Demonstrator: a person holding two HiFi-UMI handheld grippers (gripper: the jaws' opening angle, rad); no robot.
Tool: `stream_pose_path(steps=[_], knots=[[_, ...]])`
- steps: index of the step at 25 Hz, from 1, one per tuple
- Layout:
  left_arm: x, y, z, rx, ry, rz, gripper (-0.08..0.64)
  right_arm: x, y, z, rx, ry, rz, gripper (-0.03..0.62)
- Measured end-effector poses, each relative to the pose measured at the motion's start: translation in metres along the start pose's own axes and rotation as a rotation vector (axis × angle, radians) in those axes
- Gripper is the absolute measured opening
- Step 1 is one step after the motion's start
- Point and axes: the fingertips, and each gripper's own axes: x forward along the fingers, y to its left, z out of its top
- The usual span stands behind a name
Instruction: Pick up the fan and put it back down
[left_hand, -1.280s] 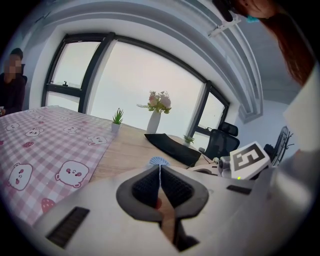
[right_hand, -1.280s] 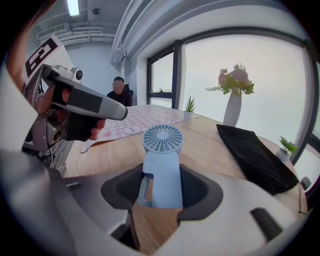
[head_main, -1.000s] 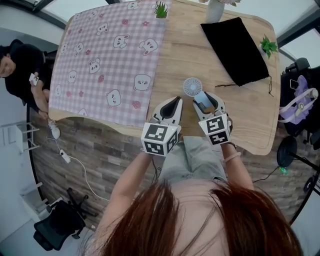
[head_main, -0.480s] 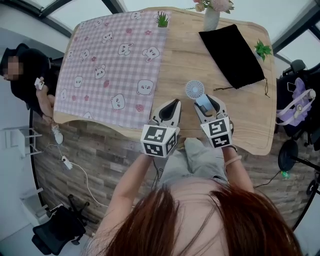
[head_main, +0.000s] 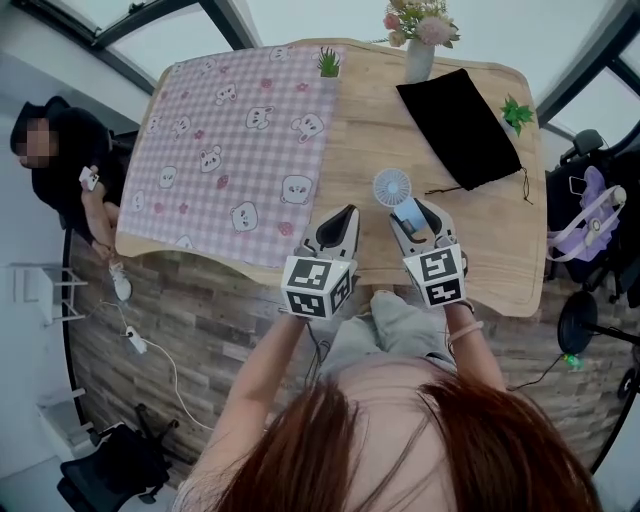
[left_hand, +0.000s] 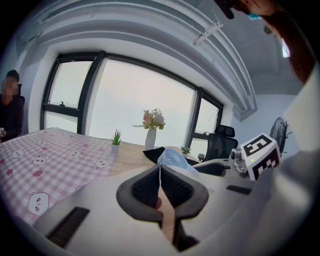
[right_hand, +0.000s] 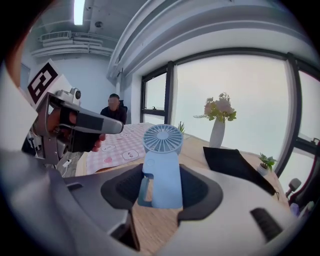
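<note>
Grasping blue handheld fan (right_hand: 162, 165) by its handle in right tool (head_main: 416, 214); left tool (head_main: 347, 215) clenched, empty. Holding upright, then lowering gently onto counter (head_main: 370, 130).

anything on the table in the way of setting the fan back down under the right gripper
Nothing visible. The small light blue handheld fan is clamped between the fingers of the right gripper above bare wooden table. The black fabric pouch lies off to its right and the pink checked cloth to its left.
</note>
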Motion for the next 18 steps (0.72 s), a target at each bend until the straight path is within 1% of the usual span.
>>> stream_pose_path(steps=[18], knots=[[-0.024, -0.015, 0.038, 0.083, -0.085, 0.018, 0.012, -0.042, -0.003, 0.045, -0.013, -0.113, -0.055, 0.212]])
